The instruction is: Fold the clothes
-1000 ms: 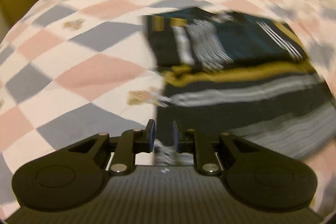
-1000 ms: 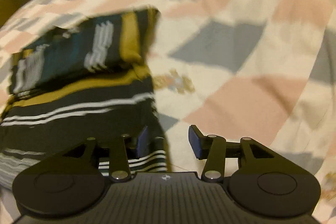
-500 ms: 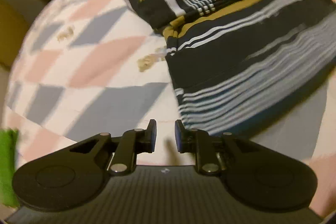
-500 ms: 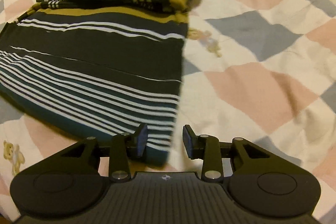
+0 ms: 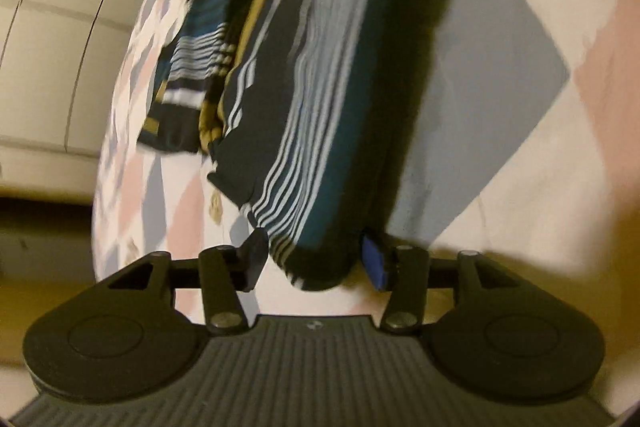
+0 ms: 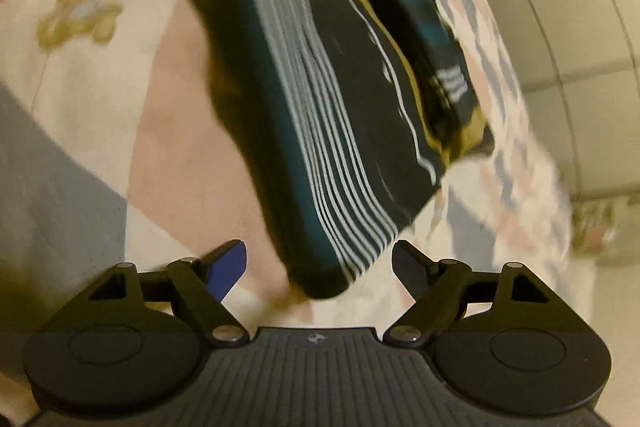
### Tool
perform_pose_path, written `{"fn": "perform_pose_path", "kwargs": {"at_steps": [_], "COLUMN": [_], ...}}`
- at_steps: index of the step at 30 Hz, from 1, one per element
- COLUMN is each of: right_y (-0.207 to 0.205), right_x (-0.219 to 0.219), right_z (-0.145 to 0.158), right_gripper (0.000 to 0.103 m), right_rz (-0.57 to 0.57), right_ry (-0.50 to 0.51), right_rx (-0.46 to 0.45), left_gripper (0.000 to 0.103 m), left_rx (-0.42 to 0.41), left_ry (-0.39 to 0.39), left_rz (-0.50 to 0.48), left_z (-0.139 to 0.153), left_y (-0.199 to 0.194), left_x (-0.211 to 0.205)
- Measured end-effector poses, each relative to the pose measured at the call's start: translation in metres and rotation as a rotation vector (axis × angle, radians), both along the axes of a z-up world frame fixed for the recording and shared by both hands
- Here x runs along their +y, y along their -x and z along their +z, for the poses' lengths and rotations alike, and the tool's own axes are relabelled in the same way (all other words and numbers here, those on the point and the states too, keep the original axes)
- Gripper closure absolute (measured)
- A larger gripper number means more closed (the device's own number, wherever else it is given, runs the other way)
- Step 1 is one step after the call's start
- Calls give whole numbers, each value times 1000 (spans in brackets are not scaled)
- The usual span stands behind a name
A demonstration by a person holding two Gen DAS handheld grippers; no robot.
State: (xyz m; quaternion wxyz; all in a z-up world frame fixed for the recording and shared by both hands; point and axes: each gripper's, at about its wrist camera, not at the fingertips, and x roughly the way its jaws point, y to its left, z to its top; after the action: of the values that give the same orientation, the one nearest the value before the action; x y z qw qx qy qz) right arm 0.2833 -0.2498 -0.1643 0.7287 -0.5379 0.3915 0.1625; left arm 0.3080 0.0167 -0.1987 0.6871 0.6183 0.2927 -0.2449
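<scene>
**Both tongs astride the shirt's near corners**

Left wrist view: the striped shirt [image 5: 320, 99] lies on the checked quilt [image 5: 520, 75]; its near corner sits between the left gripper [image 5: 316, 261] fingers, whose jaws have just been opening and stand apart without pressing it.

Right wrist view: the right gripper [image 6: 320, 267] is spread wide, having just been opening; the shirt's [image 6: 320, 99] other corner lies between its fingers, untouched; a teddy print [image 6: 78, 9] is on the quilt [image 6: 80, 155].

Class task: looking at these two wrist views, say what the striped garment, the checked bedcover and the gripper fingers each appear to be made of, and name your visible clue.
Striped garment: soft knit cloth, probably; it drapes limply and folds on itself.
Checked bedcover: matte printed cotton-like fabric, with a stitched seam and teddy-bear prints.
Fingers of the hand-held gripper: rigid matte black plastic, apparently, with shiny metal pivot pins; the blue pads may be rubber or foam.
</scene>
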Motion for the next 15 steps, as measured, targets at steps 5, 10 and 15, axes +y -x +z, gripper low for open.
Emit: {"fn": "perform_pose_path", "kwargs": {"at_steps": [5, 10, 15], "right_y": [0, -17, -58], "right_x": [-4, -18, -39], "right_z": [-23, -28, 30], "right_gripper": [25, 71, 91], "right_rz": [115, 168, 66], "right_ry": [115, 104, -123], "right_rx": [-92, -30, 174], "left_gripper": [68, 88, 90], "left_rx": [-1, 100, 221], "left_ry": [-37, 38, 261], "left_rz": [-96, -49, 126], "left_z": [-10, 17, 100], "left_y": [-8, -26, -84], "left_x": [7, 12, 12]}}
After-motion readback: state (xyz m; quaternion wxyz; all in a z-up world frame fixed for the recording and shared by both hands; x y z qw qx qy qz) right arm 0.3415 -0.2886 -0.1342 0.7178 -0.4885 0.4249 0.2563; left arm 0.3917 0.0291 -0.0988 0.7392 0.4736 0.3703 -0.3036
